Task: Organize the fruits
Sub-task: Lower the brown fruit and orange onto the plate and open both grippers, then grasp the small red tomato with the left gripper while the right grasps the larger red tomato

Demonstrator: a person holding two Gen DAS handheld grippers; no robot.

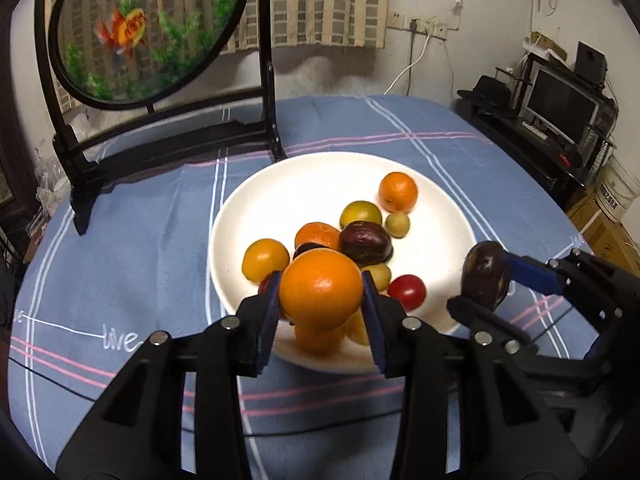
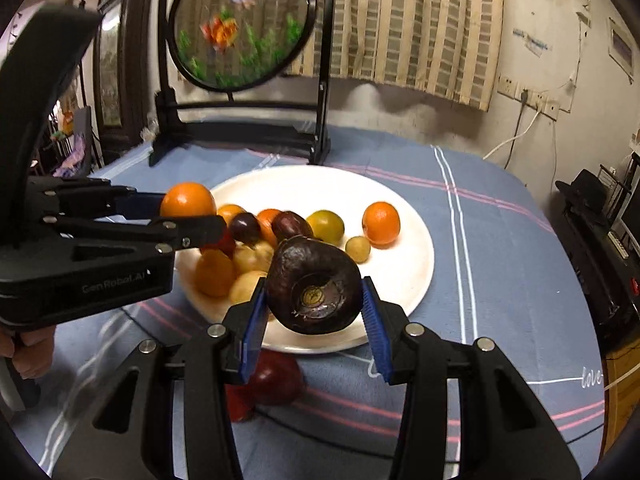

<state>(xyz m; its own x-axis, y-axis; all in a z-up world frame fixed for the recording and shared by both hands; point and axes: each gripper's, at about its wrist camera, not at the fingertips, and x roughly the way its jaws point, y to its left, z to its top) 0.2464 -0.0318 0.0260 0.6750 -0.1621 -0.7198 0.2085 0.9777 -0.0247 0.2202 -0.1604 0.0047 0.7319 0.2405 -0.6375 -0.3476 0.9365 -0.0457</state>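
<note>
My left gripper (image 1: pixel 321 300) is shut on an orange (image 1: pixel 320 288) and holds it above the near edge of a white plate (image 1: pixel 280 184). My right gripper (image 2: pixel 314 306) is shut on a dark purple fruit (image 2: pixel 314 286), above the plate's (image 2: pixel 408 272) near rim. The plate holds several fruits: oranges, yellow-green ones, a dark plum (image 1: pixel 366 242) and a red tomato (image 1: pixel 406 291). In the left wrist view the right gripper (image 1: pixel 486 280) shows at the right with the purple fruit (image 1: pixel 486 272). In the right wrist view the left gripper (image 2: pixel 188 212) shows at the left with the orange (image 2: pixel 188 199).
A blue striped cloth (image 1: pixel 140 240) covers the table. A black stand with a round goldfish panel (image 1: pixel 148 28) stands behind the plate. A red fruit (image 2: pixel 276 378) lies on the cloth under my right gripper. Shelves with a monitor (image 1: pixel 560 104) stand at the right.
</note>
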